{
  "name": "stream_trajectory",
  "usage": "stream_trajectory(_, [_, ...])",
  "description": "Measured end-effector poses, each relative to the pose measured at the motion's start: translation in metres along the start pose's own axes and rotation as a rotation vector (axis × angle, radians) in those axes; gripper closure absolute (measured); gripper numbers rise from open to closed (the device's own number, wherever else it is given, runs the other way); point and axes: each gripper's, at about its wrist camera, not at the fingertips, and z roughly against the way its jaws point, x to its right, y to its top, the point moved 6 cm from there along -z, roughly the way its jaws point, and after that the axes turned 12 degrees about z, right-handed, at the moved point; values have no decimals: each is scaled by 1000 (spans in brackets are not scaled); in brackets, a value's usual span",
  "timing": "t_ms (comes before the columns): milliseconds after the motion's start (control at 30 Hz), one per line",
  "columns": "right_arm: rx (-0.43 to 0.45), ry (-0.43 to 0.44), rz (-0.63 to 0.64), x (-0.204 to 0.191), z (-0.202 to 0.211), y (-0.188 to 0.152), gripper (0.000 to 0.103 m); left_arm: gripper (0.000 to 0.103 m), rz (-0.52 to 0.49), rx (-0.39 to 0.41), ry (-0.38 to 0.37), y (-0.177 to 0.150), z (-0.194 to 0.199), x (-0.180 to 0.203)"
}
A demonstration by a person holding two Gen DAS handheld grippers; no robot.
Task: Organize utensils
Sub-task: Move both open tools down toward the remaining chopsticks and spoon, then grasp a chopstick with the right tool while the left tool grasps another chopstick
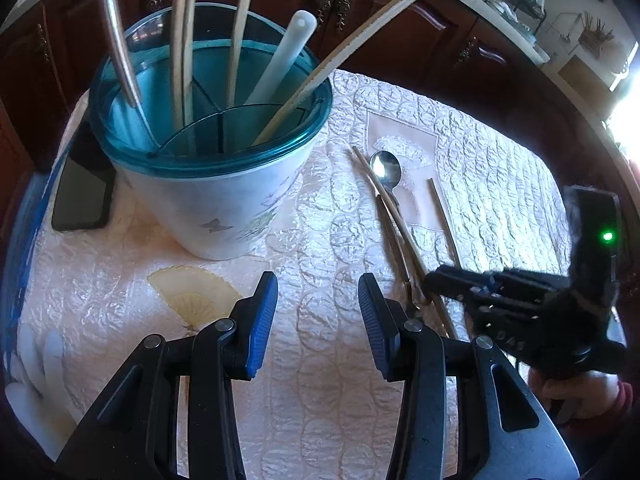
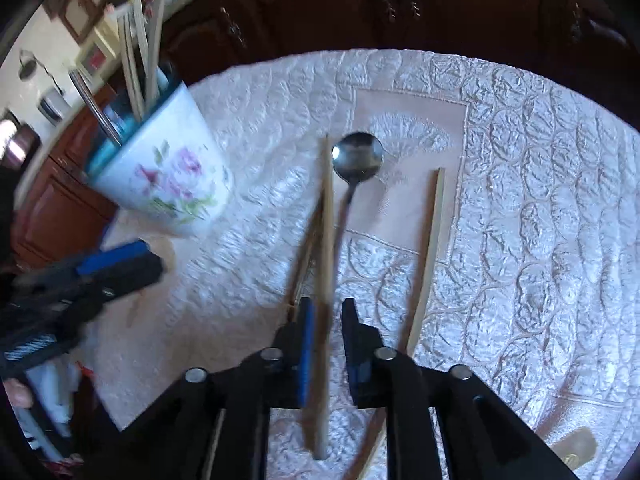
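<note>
The right gripper (image 2: 327,320), jaws narrowed around a chopstick (image 2: 327,216), points along its length toward frame top; the left gripper (image 1: 318,300) hangs wide, empty.

A utensil holder (image 1: 208,184) is stood on the tabletop (image 1: 320,360), with several long utensils (image 1: 182,60) held upright in its divided compartments. A phone (image 1: 82,196) is laid flat just left of the holder. To the holder's right, a spoon (image 1: 386,168) and two chopsticks (image 1: 394,220) are laid close together, crossing; a third chopstick (image 1: 444,216) is laid apart, further right. Behind the tabletop, cabinet doors (image 1: 360,4) are set.
</note>
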Motion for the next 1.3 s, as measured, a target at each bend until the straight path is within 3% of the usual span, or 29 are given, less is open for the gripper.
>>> stream_trajectory(100, [-12,22,-17,-2,-8,-4,89,62,8,-1,5,-1,1,-5])
stream_trajectory(167, [4,16,-38,-2,-5,-5,97,62,13,1,8,-1,2,-7])
stream_trajectory(300, [37,84,-57,-5,14,-9,97,62,32,6,17,1,5,-15])
stream_trajectory(367, [36,158,-59,-18,23,-16,97,62,42,8,21,1,7,-20])
stream_trajectory(467, [-4,258,-36,-49,23,-35,97,62,54,-1,26,-1,6,-26])
stream_trajectory(600, [-135,325,-14,-85,0,-66,97,62,49,-21,32,-8,5,-30])
stream_trajectory(667, [-137,338,8,-91,1,-70,95,62,46,-28,34,-11,4,-32])
stream_trajectory(800, [-51,262,-4,-64,26,-57,92,62,62,-47,26,-14,-1,-35])
stream_trajectory(933, [12,85,-95,0,35,-31,84,62,61,-66,8,-11,-10,-27])
stream_trajectory(1033, [5,-26,-141,37,30,-16,84,62,60,-74,6,-8,-19,-20])
stream_trajectory(1200, [-36,-74,-200,77,8,9,84,62,87,-113,6,-3,-39,-17])
stream_trajectory(1300, [-40,-72,-197,81,-4,23,84,62,83,-105,15,-2,-44,-16])
